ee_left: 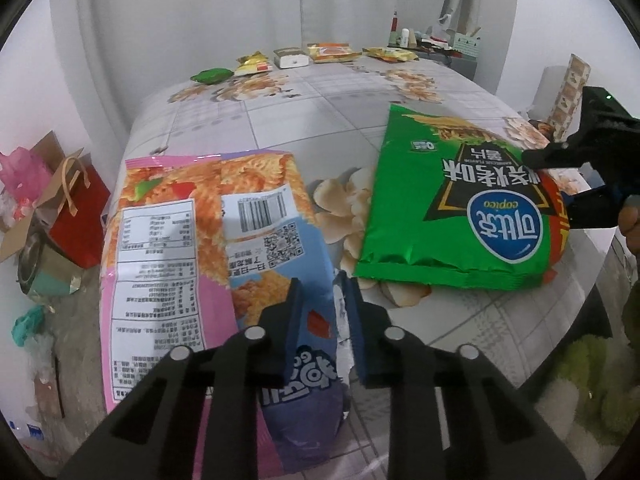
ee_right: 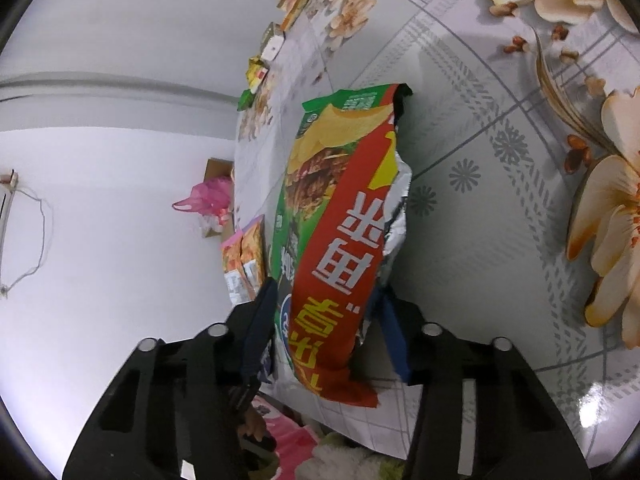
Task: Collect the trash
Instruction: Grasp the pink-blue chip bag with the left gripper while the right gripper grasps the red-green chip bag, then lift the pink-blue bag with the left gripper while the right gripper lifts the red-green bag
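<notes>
We are at the pickup step: the left claw (ee_left: 320, 320) pinches the pink snack bag (ee_left: 208, 260) on the bed (ee_left: 320, 100). The right claw (ee_right: 326, 332) straddles the green chip bag (ee_right: 336, 220) beside it, jaws partly closed, though we cannot tell if they grip. Next, both bags need a firm lift.

Floral tablecloth-covered table (ee_left: 280, 120); pink snack bag (ee_left: 180, 240), green chip bag (ee_left: 440, 216), small wrappers (ee_left: 332, 53) at far edge

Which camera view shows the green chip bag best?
The left wrist view: the green chip bag lies almost whole on the flowered table, logo readable, the right gripper at its edge. The right wrist view shows it close and foreshortened between that gripper's fingers, mostly its red band and torn foil.
</notes>
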{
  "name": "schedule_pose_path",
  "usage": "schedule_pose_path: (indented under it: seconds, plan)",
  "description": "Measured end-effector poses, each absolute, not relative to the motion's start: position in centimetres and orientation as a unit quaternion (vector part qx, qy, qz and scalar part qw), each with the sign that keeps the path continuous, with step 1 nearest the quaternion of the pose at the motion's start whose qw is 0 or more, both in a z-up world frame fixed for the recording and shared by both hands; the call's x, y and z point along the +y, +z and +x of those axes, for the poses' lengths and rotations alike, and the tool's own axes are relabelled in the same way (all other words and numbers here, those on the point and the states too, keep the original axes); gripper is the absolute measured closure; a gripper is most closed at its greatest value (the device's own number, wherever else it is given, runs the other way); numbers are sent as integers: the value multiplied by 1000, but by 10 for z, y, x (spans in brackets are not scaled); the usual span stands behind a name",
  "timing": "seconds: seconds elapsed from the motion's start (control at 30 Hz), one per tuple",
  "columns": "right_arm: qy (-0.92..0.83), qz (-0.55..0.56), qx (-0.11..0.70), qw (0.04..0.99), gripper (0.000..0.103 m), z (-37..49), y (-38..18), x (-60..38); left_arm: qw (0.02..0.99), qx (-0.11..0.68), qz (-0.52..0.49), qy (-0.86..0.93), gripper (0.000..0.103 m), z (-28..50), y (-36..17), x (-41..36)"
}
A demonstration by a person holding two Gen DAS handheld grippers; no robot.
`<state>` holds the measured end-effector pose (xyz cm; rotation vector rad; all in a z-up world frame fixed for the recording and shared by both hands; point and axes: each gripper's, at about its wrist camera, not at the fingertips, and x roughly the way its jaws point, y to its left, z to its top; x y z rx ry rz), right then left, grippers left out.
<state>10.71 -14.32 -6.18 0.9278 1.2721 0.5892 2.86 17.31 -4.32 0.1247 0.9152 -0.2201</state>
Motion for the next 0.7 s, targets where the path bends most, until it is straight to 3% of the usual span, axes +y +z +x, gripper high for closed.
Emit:
schedule_pose_path:
  seconds: [0.07, 0.23, 0.7]
  plan:
    - [264, 422, 564, 659, 70, 107, -67, -144, 889, 441, 59, -110, 92, 29, -43, 172]
    - [268, 428, 561, 656, 76, 105, -69, -149, 888, 439, 67, -118, 103, 29, -43, 165]
    - [268, 472, 513, 665, 84, 87, -63, -205, 898, 413, 70, -135, 103, 29, -23, 154]
